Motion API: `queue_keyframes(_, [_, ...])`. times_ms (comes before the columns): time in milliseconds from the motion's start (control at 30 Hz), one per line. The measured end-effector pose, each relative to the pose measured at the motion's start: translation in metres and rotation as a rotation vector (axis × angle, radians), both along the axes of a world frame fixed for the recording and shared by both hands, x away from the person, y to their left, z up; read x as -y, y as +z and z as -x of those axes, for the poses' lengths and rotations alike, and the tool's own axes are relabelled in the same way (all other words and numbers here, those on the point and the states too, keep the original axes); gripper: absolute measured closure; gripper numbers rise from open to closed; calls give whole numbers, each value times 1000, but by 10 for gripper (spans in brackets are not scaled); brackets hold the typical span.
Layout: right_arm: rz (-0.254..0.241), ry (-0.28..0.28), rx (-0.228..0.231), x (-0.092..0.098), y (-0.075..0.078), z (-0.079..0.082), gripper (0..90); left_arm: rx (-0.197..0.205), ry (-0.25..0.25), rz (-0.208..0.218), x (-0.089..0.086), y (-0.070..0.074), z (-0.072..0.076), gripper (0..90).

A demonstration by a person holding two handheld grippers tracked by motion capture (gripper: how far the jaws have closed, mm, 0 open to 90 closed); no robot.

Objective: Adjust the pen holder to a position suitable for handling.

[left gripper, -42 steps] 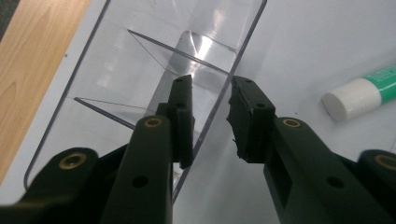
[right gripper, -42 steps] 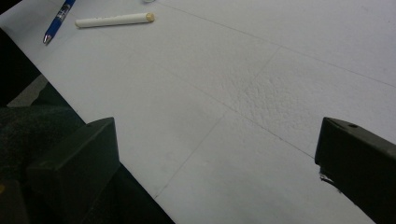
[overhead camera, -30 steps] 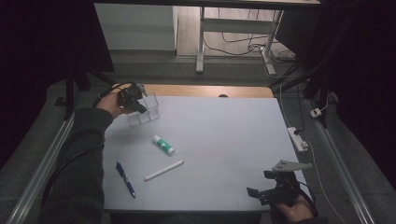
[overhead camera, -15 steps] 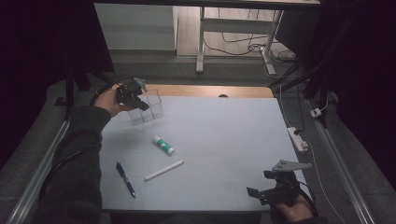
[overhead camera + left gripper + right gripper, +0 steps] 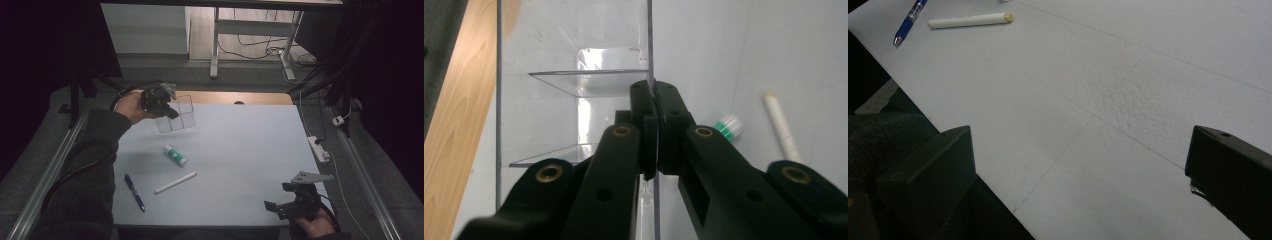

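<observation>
Left gripper (image 5: 651, 125) fingers pinch the wall of the clear acrylic organizer (image 5: 176, 116) — grasp done, placement left. Glue stick (image 5: 175, 155), white marker (image 5: 175, 183), blue pen (image 5: 134, 185) lie loose beyond. Right gripper (image 5: 289, 199) fingers wide, empty.

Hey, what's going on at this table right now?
A person works with a hand-held gripper in each hand. The left hand-held gripper is shut on a wall of the clear plastic organizer at the far left of the table. The right hand-held gripper rests open at the near right corner, holding nothing. A glue stick, a white stick and a blue pen lie loose on the table.
</observation>
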State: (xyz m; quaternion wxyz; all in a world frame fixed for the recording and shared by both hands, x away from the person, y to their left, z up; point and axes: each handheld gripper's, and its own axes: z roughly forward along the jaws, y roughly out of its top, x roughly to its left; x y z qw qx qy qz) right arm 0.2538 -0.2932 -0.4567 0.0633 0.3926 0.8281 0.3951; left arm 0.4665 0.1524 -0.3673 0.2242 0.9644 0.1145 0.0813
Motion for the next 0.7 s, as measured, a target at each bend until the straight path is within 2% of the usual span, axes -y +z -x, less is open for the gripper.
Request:
queue_keyframes(100, [0,0,1,0,0,0,0,-5,-60,-24,17,2,6,880])
queue_keyframes(367, [0,2,3,0,0,0,0,-9,-150,-40,54,-1,21,880])
queue_keyframes(700, [0,4,2,0,0,0,0,-52,-199,-64,85,-16,30,880])
